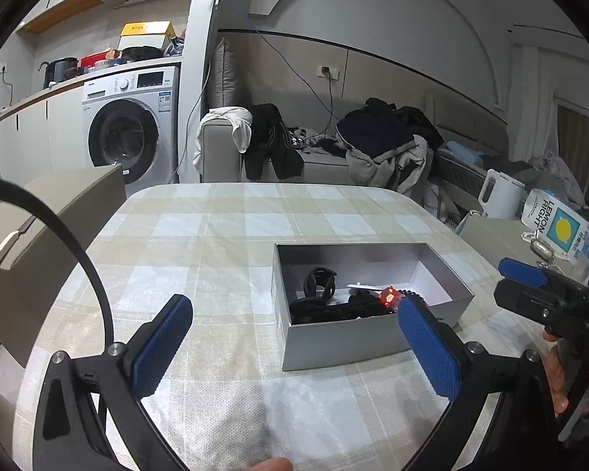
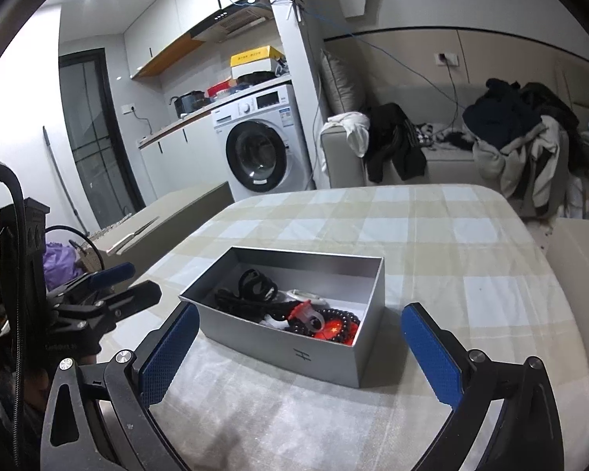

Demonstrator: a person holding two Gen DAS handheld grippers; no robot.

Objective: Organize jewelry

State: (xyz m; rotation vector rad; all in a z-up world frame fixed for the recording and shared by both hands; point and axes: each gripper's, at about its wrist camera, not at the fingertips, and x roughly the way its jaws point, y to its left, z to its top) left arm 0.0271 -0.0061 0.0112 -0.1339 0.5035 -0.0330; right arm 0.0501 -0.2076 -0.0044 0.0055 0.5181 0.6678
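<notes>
Two wrist views, one instant. Grey box [image 2: 294,353] sits on the checked tablecloth [image 2: 451,243], lid off, w/ the jewelry piled at its near end: black hair claw [image 2: 257,284], black cords [image 2: 231,302], dark bead bracelet [image 2: 345,320], red piece [image 2: 308,312] lying on the beads, and a pale item behind them that is too small to identify, possibly a tag or white clip. Left gripper [image 1: 294,347] hovers just left of the box, pads spread wide, nothing between them; its right pad overlaps the box's near corner in the left view, though contact cannot be confirmed. Right gripper [image 2: 300,353] faces the box's long side, likewise spread wide and empty, pads [image 2: 432,357] straddling the box w/o touching it. Judgement: items appear already gathered in the box; sorting or a lid step may remain. Risks: (a) either pad nudges the light box wall and slides or tips it, since nothing pins it to the cloth; (b) a reach into the pile snags cords and beads together, lifting several pieces at once; (c) both tools approach the same corner and may collide.
</notes>
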